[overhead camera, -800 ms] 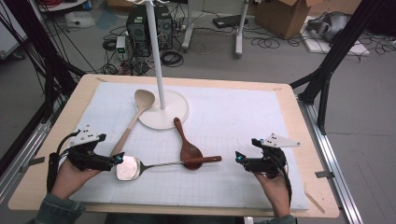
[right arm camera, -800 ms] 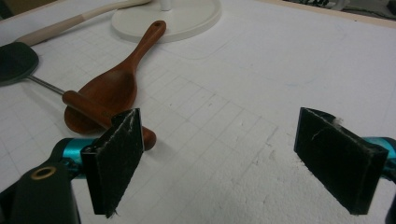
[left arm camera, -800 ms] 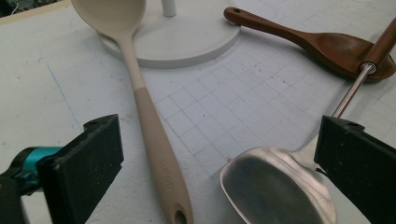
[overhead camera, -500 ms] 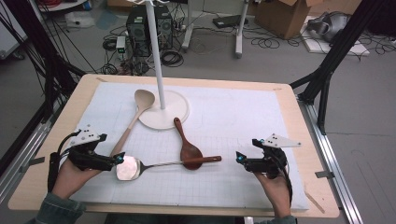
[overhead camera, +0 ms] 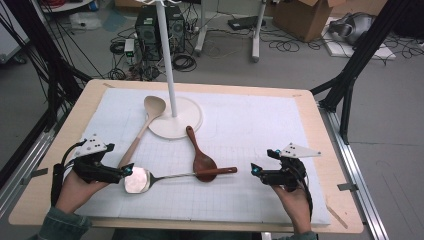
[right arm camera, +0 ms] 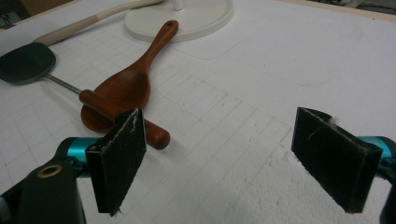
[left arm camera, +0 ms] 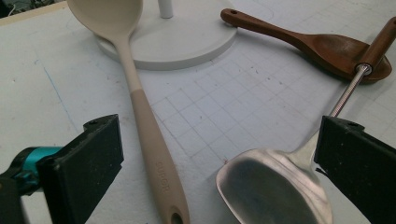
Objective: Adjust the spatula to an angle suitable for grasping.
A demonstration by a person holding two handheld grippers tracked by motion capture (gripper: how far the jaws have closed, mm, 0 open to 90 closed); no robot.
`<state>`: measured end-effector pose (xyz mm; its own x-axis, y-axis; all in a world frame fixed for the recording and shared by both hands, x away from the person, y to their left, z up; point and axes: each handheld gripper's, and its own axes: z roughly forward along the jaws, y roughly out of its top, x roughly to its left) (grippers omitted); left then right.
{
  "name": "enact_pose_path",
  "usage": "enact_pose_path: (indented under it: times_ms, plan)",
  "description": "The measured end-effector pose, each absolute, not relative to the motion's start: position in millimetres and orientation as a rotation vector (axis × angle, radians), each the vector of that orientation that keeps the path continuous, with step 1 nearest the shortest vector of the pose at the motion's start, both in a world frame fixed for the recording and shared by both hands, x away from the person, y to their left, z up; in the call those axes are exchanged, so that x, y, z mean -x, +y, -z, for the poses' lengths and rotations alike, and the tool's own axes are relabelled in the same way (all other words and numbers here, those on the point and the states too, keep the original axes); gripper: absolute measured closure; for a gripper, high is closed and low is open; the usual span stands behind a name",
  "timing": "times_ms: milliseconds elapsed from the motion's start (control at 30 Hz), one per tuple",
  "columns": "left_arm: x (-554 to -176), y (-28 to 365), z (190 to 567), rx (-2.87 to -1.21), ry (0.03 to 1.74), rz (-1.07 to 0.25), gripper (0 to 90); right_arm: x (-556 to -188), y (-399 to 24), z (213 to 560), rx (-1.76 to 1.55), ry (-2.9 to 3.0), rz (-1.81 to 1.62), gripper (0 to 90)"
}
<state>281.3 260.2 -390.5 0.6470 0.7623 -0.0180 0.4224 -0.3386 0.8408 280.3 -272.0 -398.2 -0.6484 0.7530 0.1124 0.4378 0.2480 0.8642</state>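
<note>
Judging by how things lie, this is the approach before any pick-up: the left gripper (overhead camera: 126, 171) hovers just at 9 o'clock of the metal spatula (overhead camera: 137, 180), whose steel blade sits at the table's 7 o'clock and whose wooden grip rests across the dark wooden spoon (overhead camera: 202, 161) near the middle. Its jaws stand wide apart and hold nothing (the blade (left arm camera: 273, 189) lies just inside the one jaw, the beige spoon (left arm camera: 149, 135) between the two), so the next move likely calls for settling over one handle and closing. The right gripper (overhead camera: 256, 170) waits at 3 o'clock of the spatula's grip, likewise wide open and empty.
</note>
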Motion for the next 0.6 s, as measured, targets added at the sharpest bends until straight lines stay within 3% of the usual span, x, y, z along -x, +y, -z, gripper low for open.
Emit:
enact_pose_path:
  times_ms: [600]
  plan:
    - [-280.3, 261.3, 387.5, -1.973, 0.914, -0.488, 1.8, -291.1, -253.7, 397.8, -1.067, 2.319, -1.367, 26.4]
